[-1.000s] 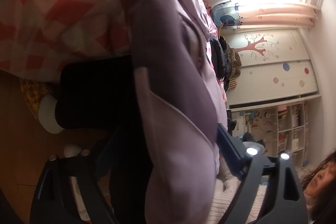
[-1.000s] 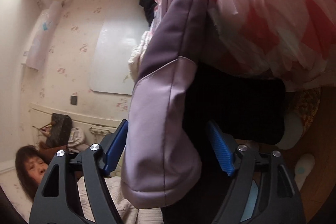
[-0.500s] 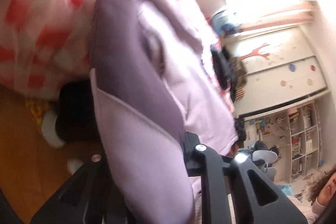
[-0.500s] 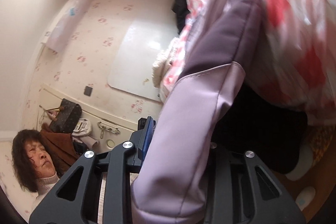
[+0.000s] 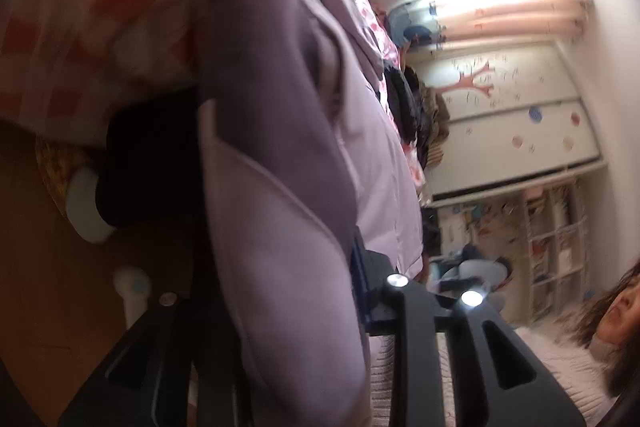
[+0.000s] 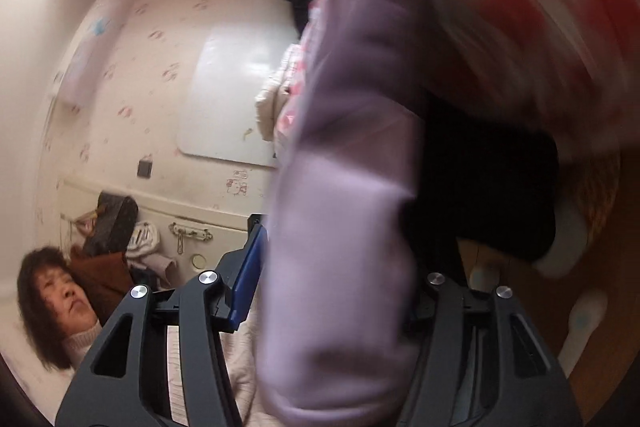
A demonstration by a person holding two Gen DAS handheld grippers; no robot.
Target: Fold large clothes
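Observation:
A large purple and lilac padded jacket (image 5: 280, 155) hangs off the bed edge. In the left wrist view its lilac cuff end fills the space between my left gripper's (image 5: 280, 311) jaws, which are closed against it. In the right wrist view the other lilac sleeve end (image 6: 340, 267) sits between my right gripper's (image 6: 336, 287) jaws, which press on it. The blue pad (image 6: 248, 279) of the right gripper touches the cloth. The far fingertips of both grippers are hidden by fabric.
A red and white checked quilt (image 5: 100, 19) covers the bed (image 6: 540, 7). Beneath it is a dark gap (image 5: 148, 155), with slippers (image 5: 86, 207) on the wooden floor (image 5: 48, 287). A person (image 6: 56, 299) is close behind. Shelves (image 5: 548, 247) stand at the right.
Both grippers, open around the sleeve ends a second ago, have closed on them. The views have swung and the jacket has shifted against the quilt.

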